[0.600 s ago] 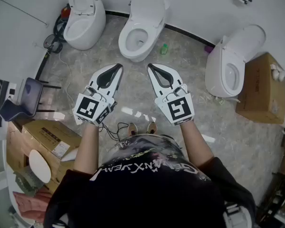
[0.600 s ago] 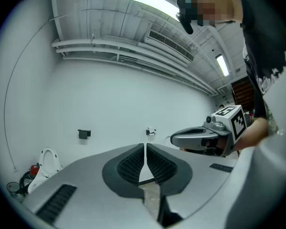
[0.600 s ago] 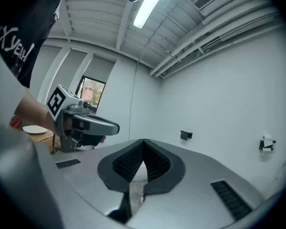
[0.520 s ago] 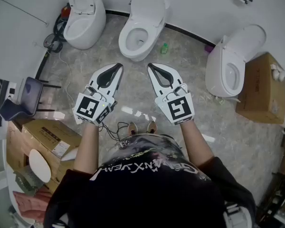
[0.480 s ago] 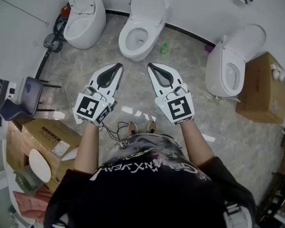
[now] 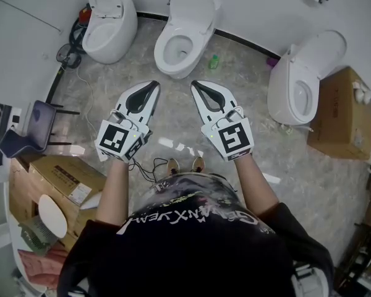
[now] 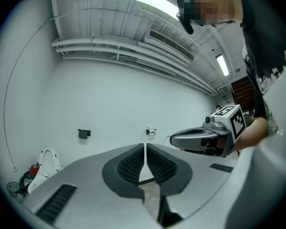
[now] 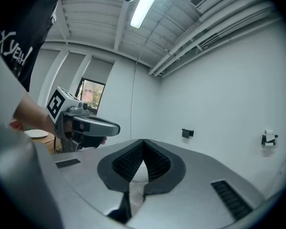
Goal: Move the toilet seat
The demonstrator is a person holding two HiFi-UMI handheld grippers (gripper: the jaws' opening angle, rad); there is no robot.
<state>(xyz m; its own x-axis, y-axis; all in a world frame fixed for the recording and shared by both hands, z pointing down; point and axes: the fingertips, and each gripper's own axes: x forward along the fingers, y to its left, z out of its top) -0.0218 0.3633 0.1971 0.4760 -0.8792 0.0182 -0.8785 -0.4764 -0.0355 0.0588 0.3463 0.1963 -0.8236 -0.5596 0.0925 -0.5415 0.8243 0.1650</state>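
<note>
Jaws of the left gripper (image 6: 153, 84) were pressed together with nothing between them, and those of the right gripper (image 6: 195, 83) were likewise closed and empty. The person held both side by side over the floor (image 6: 173, 113), tips pointing forward and leaning slightly toward each other, well apart from any fixture. Straight ahead, against the wall (image 6: 247, 5), stood the middle toilet (image 6: 201, 42); its seat (image 6: 165, 47) seemed to lie down around the bowl, with the lid raised behind it, untouched by either gripper. A green bottle (image 6: 214, 62) stood on the floor just beside that toilet, on its right. The left toilet (image 6: 120, 33) sat in the corner with its ring tipped up, cables trailing beside it. The right toilet (image 6: 284, 98) faced inward, with a cardboard box (image 6: 340, 116) just beyond it. A dark chair (image 6: 31, 132) stood at the person's left, near more boxes.
</note>
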